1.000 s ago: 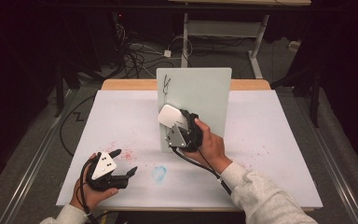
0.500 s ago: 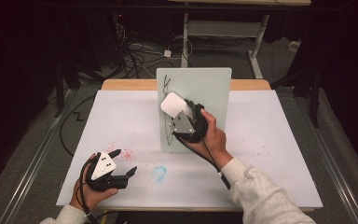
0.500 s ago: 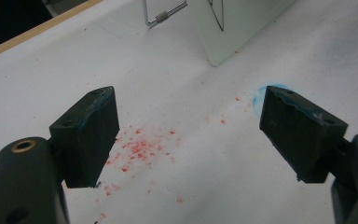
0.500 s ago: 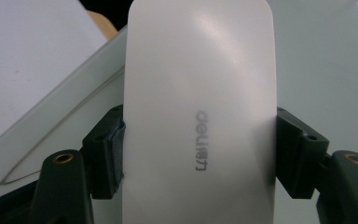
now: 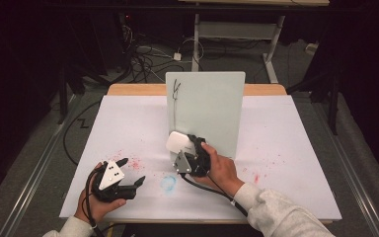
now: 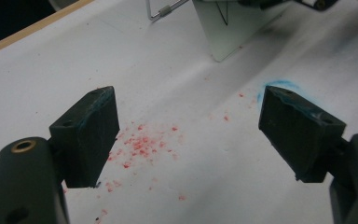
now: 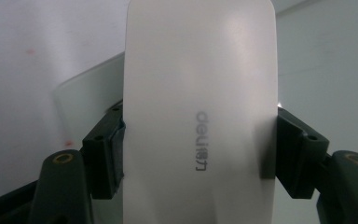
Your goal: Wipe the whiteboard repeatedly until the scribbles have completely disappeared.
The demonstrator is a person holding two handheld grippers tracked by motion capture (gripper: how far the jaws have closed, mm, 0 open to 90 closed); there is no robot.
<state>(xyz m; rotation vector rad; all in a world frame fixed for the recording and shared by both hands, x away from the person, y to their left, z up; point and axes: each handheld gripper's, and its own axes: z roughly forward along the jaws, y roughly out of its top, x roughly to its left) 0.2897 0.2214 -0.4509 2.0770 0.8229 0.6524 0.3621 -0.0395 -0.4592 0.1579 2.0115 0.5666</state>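
High view: right tongs [image 5: 180, 148] clamped on a white eraser [image 5: 178, 141], low against the front of the upright board [image 5: 205, 111], near its bottom left edge. Eraser sits at the tips, touching or just off the board face; can't tell which. Black marks [image 5: 176, 89] sit far above the tongs, at the board's top left corner.

Right gripper view: eraser [image 7: 200, 112] pinched by its long sides between both pads, grey logo on its back, board surface right behind it.

Left tongs [image 5: 128, 174] rest on the tabletop [image 5: 296, 133], well left of and nearer the person than the right tongs, jaws spread, nothing in them.

Left gripper view: red specks [image 6: 142, 144] lie on the white sheet between the spread pads, a blue smudge [image 6: 272, 88] just beyond the right-hand pad, the board's lower corner [image 6: 228, 32] further ahead.
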